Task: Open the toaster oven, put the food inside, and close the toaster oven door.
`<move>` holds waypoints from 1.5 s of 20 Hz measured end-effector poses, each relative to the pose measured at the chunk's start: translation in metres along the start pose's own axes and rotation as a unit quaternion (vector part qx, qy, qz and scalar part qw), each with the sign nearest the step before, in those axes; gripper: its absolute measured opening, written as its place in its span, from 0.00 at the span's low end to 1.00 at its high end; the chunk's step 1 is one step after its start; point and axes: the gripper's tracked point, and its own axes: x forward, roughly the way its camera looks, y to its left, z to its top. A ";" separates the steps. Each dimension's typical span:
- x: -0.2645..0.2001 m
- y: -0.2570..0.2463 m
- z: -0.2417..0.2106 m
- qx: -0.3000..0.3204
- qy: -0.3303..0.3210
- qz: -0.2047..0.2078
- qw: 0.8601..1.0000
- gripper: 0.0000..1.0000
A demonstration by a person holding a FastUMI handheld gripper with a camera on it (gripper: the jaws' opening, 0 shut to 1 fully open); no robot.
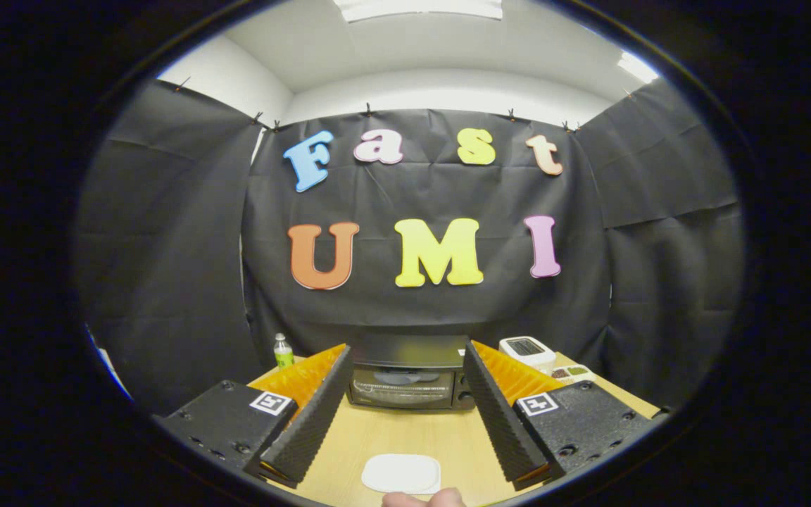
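A pale, rounded bit of a person's hand shows closest to the camera, low between the fingers. Just ahead of it a flat white rounded-rectangle plate lies on the light wooden table, and it looks bare, with no food that I can make out on it. The gripper hovers above the table with its two ribbed fingers spread wide, holding nothing. Beyond the fingertips, framed between them, sits the black toaster oven, its glass door shut and its knobs on the right side. A small clear bottle with a green label stands near the table's far left corner. A white boxy device rests to the oven's right, with a small tray of dark and green bits just beside it.
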 end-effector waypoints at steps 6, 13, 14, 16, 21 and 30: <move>-0.020 0.001 -0.005 0.014 -0.013 -0.001 1.000 1.00; -0.017 0.010 -0.011 0.021 -0.017 0.000 1.000 1.00; -0.015 0.012 -0.013 0.021 -0.013 0.001 1.000 1.00; -0.013 0.011 -0.016 0.020 -0.010 -0.003 1.000 1.00; -0.012 0.012 -0.014 0.016 -0.009 -0.003 1.000 1.00; -0.015 0.012 -0.013 0.014 -0.005 -0.002 1.000 1.00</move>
